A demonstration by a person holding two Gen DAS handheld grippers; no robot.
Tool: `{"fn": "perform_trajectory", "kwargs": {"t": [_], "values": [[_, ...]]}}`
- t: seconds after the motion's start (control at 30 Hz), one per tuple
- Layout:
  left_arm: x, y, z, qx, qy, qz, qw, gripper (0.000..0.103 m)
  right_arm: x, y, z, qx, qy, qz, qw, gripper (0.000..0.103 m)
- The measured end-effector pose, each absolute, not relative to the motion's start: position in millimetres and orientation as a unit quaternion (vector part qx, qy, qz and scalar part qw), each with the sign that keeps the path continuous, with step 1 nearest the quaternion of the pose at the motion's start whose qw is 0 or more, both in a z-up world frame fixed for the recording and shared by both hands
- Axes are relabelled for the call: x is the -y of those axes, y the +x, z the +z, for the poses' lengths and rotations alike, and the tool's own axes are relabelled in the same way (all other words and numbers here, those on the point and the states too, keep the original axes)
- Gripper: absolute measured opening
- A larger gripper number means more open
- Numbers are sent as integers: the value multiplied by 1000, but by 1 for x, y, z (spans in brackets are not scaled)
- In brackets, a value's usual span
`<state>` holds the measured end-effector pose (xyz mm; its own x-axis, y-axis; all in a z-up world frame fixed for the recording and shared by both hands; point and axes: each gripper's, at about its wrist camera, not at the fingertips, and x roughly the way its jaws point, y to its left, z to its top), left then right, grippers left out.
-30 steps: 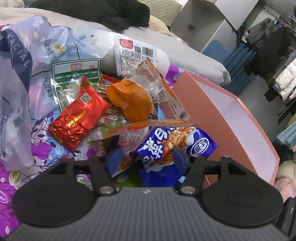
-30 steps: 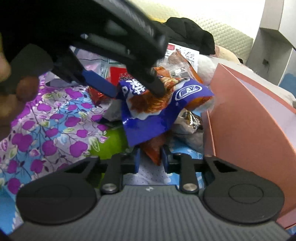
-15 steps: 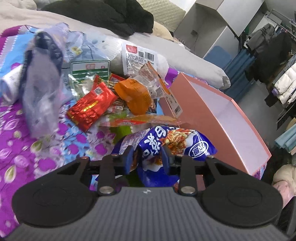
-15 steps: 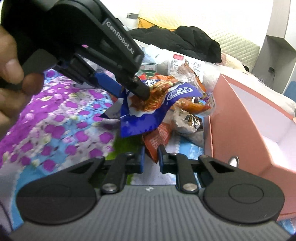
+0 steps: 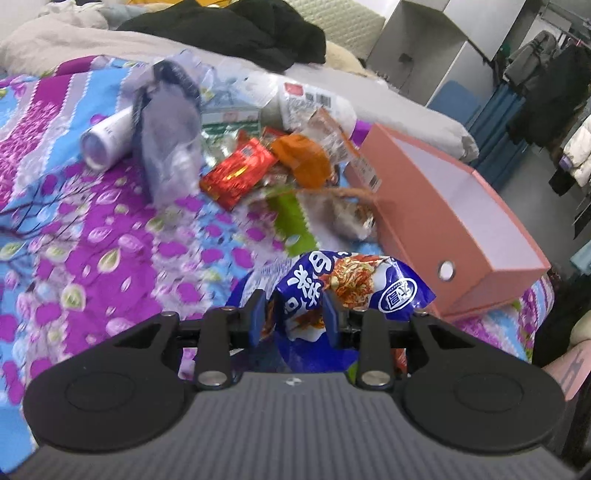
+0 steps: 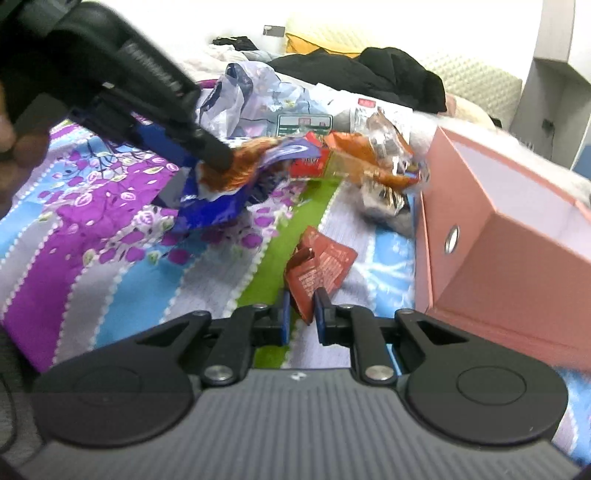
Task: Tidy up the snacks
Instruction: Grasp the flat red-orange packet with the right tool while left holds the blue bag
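My left gripper (image 5: 293, 317) is shut on a blue noodle packet (image 5: 354, 284) and holds it lifted off the floral bedspread. From the right wrist view that same blue packet (image 6: 229, 184) hangs from the left gripper (image 6: 207, 158) at the upper left. A small brown-red snack packet (image 6: 317, 269) is pinched in my right gripper (image 6: 301, 310), which is shut on it just above the bedspread. An open pink box (image 5: 461, 221) lies to the right of both grippers, with its end wall (image 6: 491, 266) and round metal hole facing me. The snack pile (image 5: 280, 166) lies beyond.
A crumpled plastic bag (image 5: 166, 122) and a white tube (image 5: 103, 140) lie left of the pile. Black clothing (image 5: 240, 29) sits on the bed behind. Hanging coats (image 5: 546, 81) and a grey cabinet (image 5: 417, 40) stand at the right. A person's fingers (image 6: 11, 144) hold the left gripper.
Both grippers have pulled back from the pile, each carrying its packet. The left jaws closed on the blue packet and lifted it. The pink box now shows its whole end wall.
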<state>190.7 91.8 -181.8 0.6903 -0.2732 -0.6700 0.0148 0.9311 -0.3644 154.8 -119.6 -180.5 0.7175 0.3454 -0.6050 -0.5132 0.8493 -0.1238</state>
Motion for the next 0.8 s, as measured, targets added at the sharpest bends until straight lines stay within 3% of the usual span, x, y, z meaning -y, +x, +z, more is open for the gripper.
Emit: {"fn": "perform_trajectory", "kwargs": {"t": [0.13, 0.27, 0.33, 0.4, 0.53, 0.8], "values": [[-93, 176, -184, -395, -168, -67, 901, 40, 123, 154, -182, -311, -120, 243, 911, 19], [-95, 169, -187, -402, -180, -44, 897, 69, 129, 155, -180, -323, -94, 244, 910, 21], [-98, 163, -189, -401, -193, -39, 895, 74, 134, 156, -179, -330, -73, 251, 907, 35], [-101, 158, -190, -403, -206, -36, 891, 77, 135, 154, -178, -328, -66, 253, 908, 42], [-104, 153, -193, -409, -225, -30, 884, 79, 141, 151, -177, -328, -43, 264, 906, 75], [-108, 154, -194, -399, -294, -25, 868, 87, 154, 159, -168, -312, 28, 229, 922, 75]]}}
